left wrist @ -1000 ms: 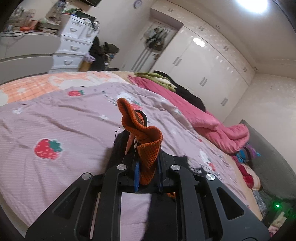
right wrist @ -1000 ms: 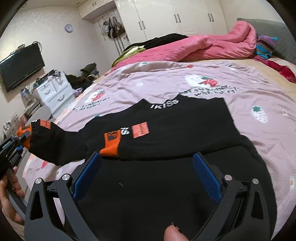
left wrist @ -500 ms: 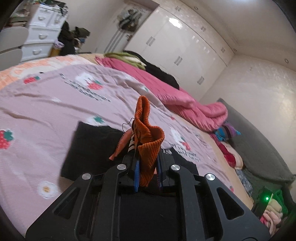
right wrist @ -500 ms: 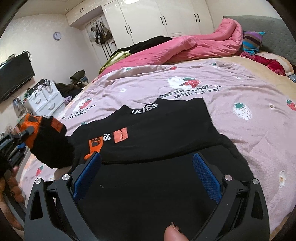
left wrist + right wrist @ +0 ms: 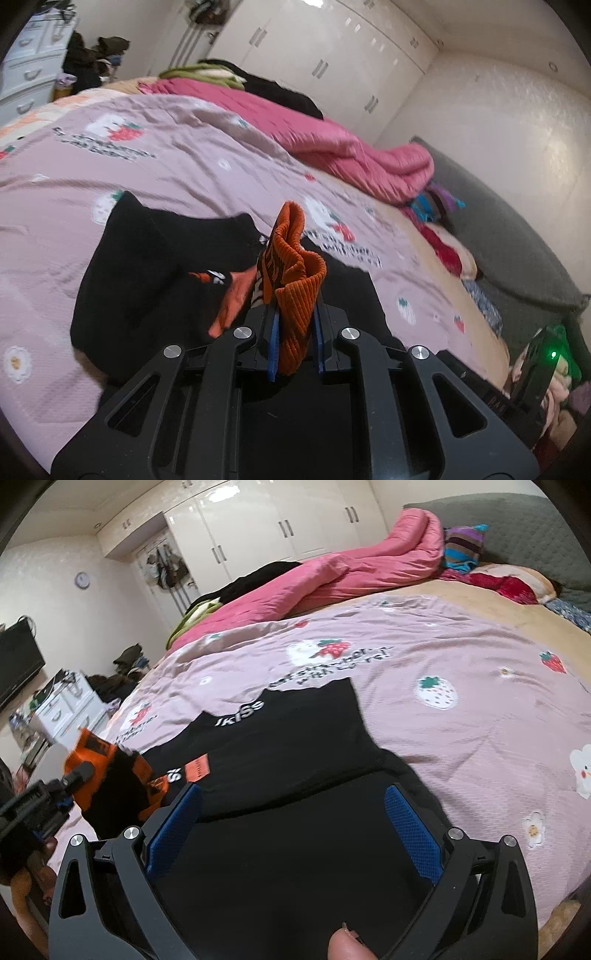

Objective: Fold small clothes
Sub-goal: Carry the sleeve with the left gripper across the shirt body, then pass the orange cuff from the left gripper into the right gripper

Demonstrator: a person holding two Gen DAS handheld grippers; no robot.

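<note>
Clearly soft and light: black knit sweater with orange ribbed cuffs and white lettering (image 5: pixel 295 746), spread flat on the lilac strawberry-print bedspread (image 5: pixel 461 738), near its close edge. Limp cloth, likely to sag and drag rather than hold shape, so best taken at a firm edge such as a cuff, hem or shoulder seam, not mid-panel.

Orange ribbed cuff (image 5: pixel 295 291) of one sleeve lifted off the sweater body, bunched and standing up, clenched between the blue-padded fingers (image 5: pixel 272 343) of the left gripper (image 5: pixel 295 343). Thick ribbing, giving a good bite; little risk of slipping. Sleeve apparently being carried across the sweater body for a fold, judging by the raised cuff above the chest.

Right gripper (image 5: pixel 291 823) hovering low over the lower part of the sweater, fingers (image 5: pixel 410 830) spread wide, grasping nothing; dark cloth visible between them. Probably ready to pin or smooth the body.

Beyond the sweater, at the far side of the bedspread: rumpled pink quilt (image 5: pixel 351 565), then white wardrobe doors (image 5: pixel 277 528).
</note>
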